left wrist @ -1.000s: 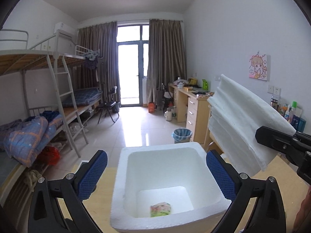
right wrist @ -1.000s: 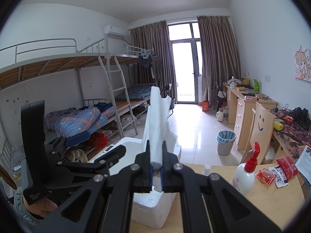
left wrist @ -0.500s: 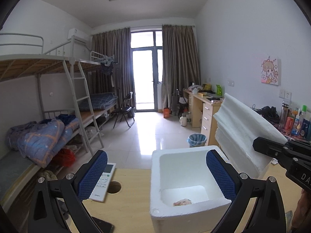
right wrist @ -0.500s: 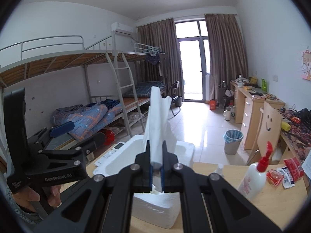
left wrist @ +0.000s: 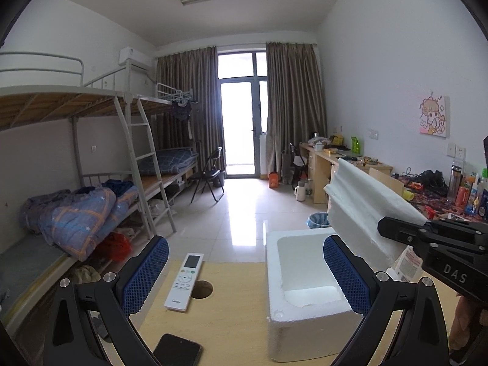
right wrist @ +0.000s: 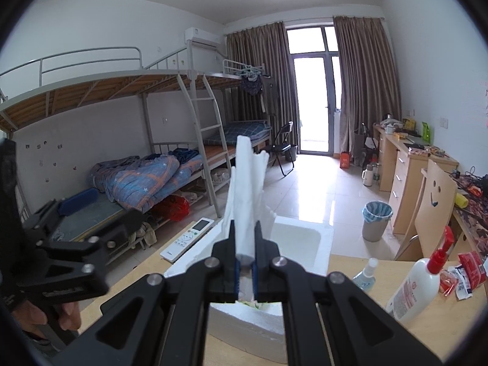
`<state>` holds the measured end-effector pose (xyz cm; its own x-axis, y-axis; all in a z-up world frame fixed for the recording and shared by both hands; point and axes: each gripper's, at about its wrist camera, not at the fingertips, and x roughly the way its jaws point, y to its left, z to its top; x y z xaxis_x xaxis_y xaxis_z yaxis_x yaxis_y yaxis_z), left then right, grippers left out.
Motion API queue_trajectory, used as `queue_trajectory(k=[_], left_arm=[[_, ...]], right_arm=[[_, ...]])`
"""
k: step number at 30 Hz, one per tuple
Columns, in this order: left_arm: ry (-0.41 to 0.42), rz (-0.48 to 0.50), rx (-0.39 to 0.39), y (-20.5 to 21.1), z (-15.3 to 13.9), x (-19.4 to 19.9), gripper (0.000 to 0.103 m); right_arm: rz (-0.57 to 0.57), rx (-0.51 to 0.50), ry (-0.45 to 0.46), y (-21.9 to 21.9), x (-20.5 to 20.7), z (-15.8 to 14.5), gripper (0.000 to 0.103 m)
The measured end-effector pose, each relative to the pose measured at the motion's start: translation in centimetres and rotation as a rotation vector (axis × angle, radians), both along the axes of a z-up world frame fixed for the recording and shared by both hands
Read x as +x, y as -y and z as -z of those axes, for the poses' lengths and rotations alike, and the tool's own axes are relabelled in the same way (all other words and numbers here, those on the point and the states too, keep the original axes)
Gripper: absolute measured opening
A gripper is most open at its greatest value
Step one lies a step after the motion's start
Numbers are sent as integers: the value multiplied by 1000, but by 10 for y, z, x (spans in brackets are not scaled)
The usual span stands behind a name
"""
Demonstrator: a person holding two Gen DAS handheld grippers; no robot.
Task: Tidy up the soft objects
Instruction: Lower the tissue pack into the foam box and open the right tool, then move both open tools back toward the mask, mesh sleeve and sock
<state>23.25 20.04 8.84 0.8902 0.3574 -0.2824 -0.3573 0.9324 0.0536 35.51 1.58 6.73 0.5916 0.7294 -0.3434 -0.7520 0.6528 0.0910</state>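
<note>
A white foam box (left wrist: 308,299) stands open on the wooden table, right of centre in the left wrist view; it also shows in the right wrist view (right wrist: 300,238). My right gripper (right wrist: 245,270) is shut on a white foam lid (right wrist: 247,189), held edge-on and tilted above the box. The lid (left wrist: 366,207) shows at the right of the left wrist view, with the right gripper (left wrist: 396,231) clamping its edge. My left gripper (left wrist: 244,271) is open and empty, to the left of the box. A small soft item (right wrist: 253,304) peeks out inside the box.
A white remote (left wrist: 184,280), a table hole (left wrist: 201,289) and a black phone (left wrist: 177,350) lie left of the box. A lotion pump bottle (right wrist: 418,286), a small bottle (right wrist: 364,276) and red packets (right wrist: 466,270) sit to its right. The table ends just beyond the box.
My left gripper has pulled back and to the left, so the box has shifted from centre to the right of its view. The remote and phone came into view. The right gripper still holds the lid.
</note>
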Motion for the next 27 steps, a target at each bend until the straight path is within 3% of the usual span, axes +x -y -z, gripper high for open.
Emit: queue_trajectory(k=[10, 12, 14, 15, 24, 27], left_arm=[[2, -12, -14, -8, 3, -7, 102], [1, -10, -16, -8, 3, -7, 102], [1, -9, -17, -9, 3, -9, 102], [0, -8, -19, -10, 3, -9, 102], [7, -14, -28, -9, 1, -11, 102], [6, -15, -31, -10, 0, -13, 102]], right_arm=[[12, -33, -46, -12, 15, 9, 9], [37, -48, -56, -14, 19, 11, 23], [18, -54, -74, -15, 22, 13, 73], [16, -45, -81, -15, 23, 14, 79], [37, -33, -62, -10, 15, 9, 81], [49, -43, -60, -11, 13, 9, 93]])
